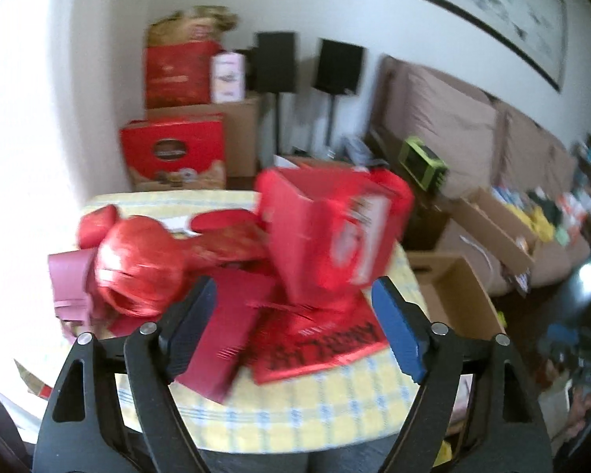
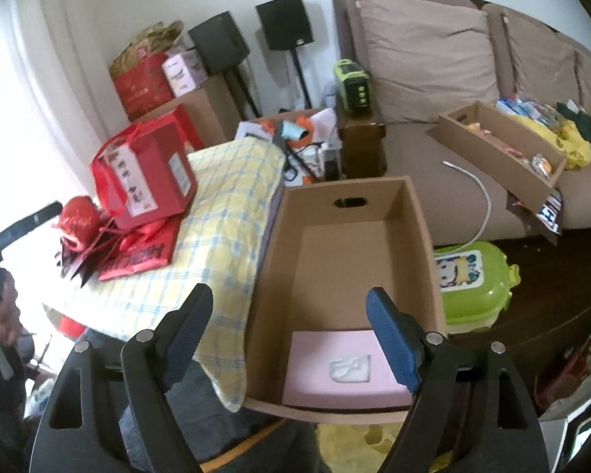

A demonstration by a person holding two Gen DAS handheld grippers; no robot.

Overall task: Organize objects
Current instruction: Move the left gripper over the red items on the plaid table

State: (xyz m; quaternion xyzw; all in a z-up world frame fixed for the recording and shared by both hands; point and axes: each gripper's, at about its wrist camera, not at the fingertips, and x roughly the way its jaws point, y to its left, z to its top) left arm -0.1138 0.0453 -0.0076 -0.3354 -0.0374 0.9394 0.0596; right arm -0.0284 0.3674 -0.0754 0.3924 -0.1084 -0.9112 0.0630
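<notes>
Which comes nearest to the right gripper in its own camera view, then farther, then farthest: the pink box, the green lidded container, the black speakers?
1. The pink box: nearest, lying in the open cardboard box just beyond the right gripper.
2. The green lidded container: to the right, on the floor.
3. The black speakers: farthest, by the back wall.

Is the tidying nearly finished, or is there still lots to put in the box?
Just started. One pink box lies in the cardboard box. Both grippers, left gripper and right gripper, are open and empty. The red gift bag, red ball and flat red packets wait on the table.
</notes>
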